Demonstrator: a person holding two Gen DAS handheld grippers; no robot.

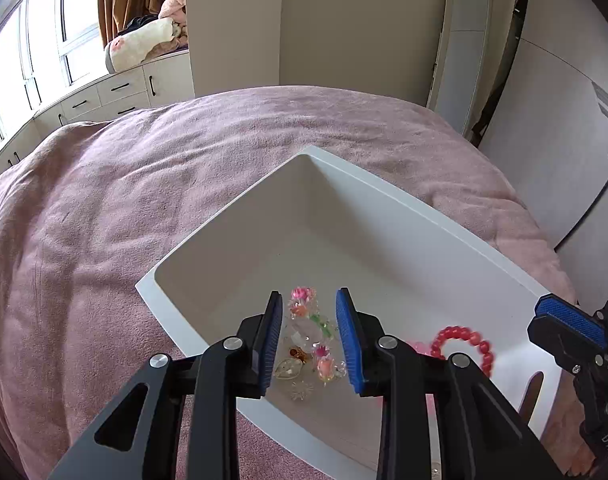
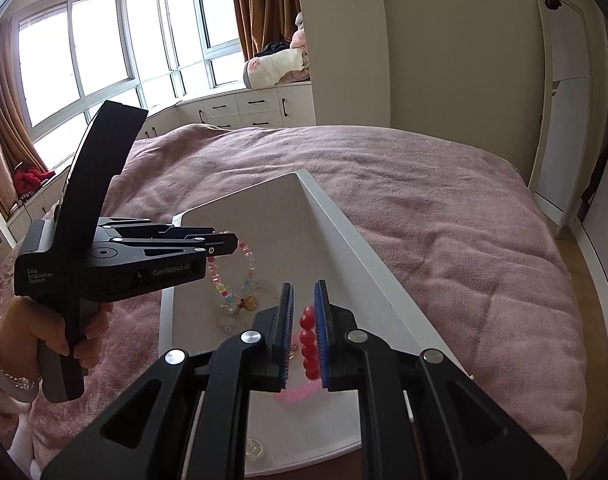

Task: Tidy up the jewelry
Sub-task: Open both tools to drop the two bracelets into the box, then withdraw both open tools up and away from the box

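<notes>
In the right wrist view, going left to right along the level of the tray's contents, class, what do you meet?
Person's hand on the left gripper's handle → multicoloured bead bracelet → red bead bracelet between the right gripper's pads → white tray's right rim → pink blanket.

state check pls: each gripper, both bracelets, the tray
left gripper: fingers apart, pastel bracelet hanging between them, pads not visibly pressing it
right gripper: shut on red bead bracelet
pastel bracelet: dangling over the tray, lower end among the trinkets
red bead bracelet: pinched, above the tray
white tray: open-topped, on the pink bedspread

Tray's (image 1: 240,216) far half lies clear; bracelets (image 1: 309,340) crowd its near end
</notes>
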